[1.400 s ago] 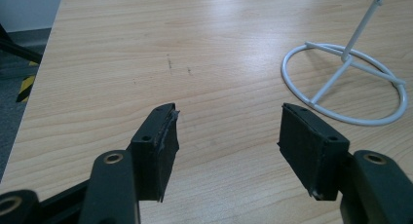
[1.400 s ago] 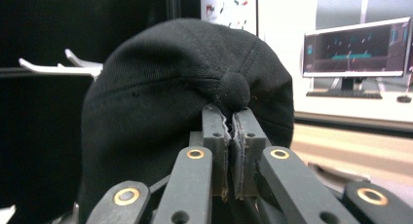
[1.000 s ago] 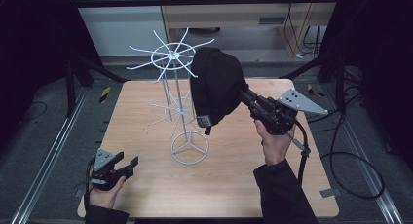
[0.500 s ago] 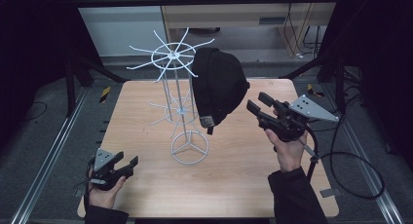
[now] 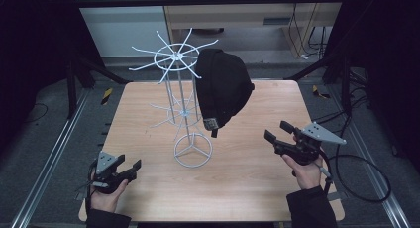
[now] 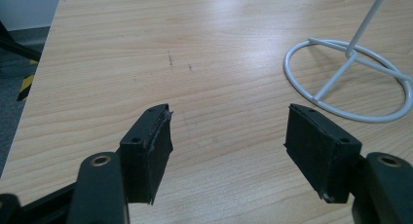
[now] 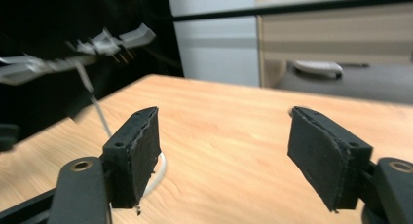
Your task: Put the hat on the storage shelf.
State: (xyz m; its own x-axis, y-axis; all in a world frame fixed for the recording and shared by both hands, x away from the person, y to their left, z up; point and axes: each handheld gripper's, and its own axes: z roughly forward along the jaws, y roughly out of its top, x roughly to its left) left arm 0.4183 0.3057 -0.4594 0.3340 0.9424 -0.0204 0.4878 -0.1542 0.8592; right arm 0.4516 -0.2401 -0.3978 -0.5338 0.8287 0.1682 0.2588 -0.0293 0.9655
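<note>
Black cap [image 5: 223, 86] at frame centre hangs on white wire rack [image 5: 184, 96]: soft, light; take the brim. Right gripper [image 5: 278, 132] jaws just opened, empty; left gripper [image 5: 131, 167] apart.

The left tool [image 5: 130, 169] is held low at the near left, jaws spread. The right tool [image 5: 278, 131] is held at the right, its jaws just opened wide, nothing between them.

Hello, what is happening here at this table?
A person works with a gripper in each hand. A black cap hangs on a white wire rack on the table. The right gripper, jaws just opened and empty, is apart from the cap. The left gripper rests open near the table's edge.
</note>
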